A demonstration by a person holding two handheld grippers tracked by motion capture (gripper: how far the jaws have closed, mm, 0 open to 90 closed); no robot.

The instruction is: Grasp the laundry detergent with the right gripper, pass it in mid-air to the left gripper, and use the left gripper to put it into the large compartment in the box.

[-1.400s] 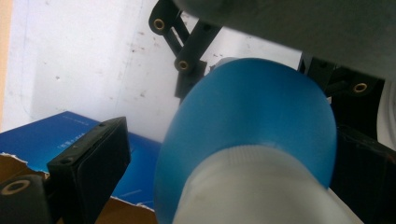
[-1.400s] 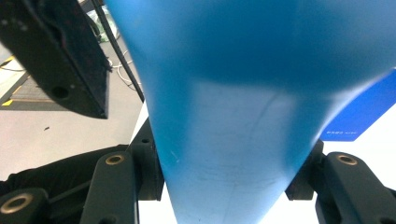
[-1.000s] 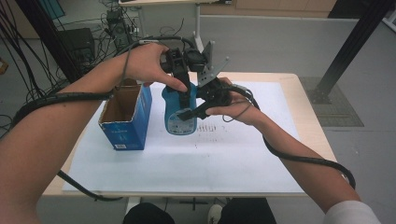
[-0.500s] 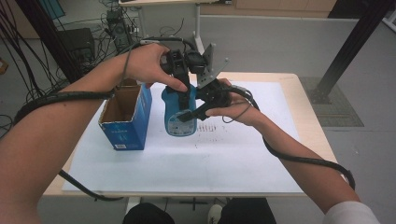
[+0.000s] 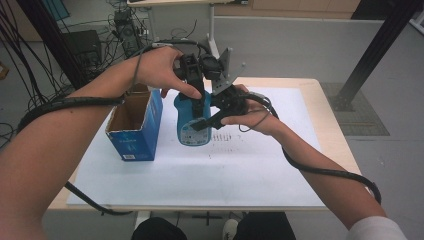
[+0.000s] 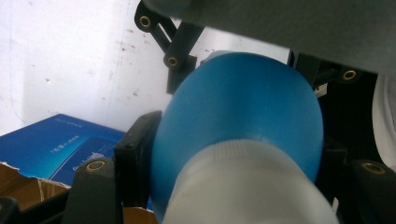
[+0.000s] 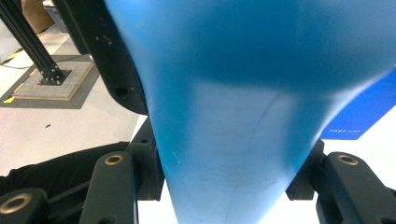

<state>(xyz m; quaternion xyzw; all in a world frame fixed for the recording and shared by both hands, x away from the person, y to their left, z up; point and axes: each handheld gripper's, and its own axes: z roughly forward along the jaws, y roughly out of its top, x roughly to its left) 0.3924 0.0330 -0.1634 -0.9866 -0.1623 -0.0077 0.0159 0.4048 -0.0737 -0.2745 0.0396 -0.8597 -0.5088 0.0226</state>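
Just right of the open blue box (image 5: pixel 135 127), the blue bottle (image 5: pixel 192 125) stands upright on the counter (image 5: pixel 330 125); the left gripper (image 5: pixel 199 95) clamps its top, the right gripper (image 5: pixel 202 122) its body.

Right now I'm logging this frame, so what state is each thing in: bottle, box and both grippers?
blue bottle: upright on the white sheet, gripped by both grippers.
white cap: on the bottle.
blue box: upright beside the bottle, top flaps open.
left gripper: shut on the bottle's top.
right gripper: shut on the bottle's body.
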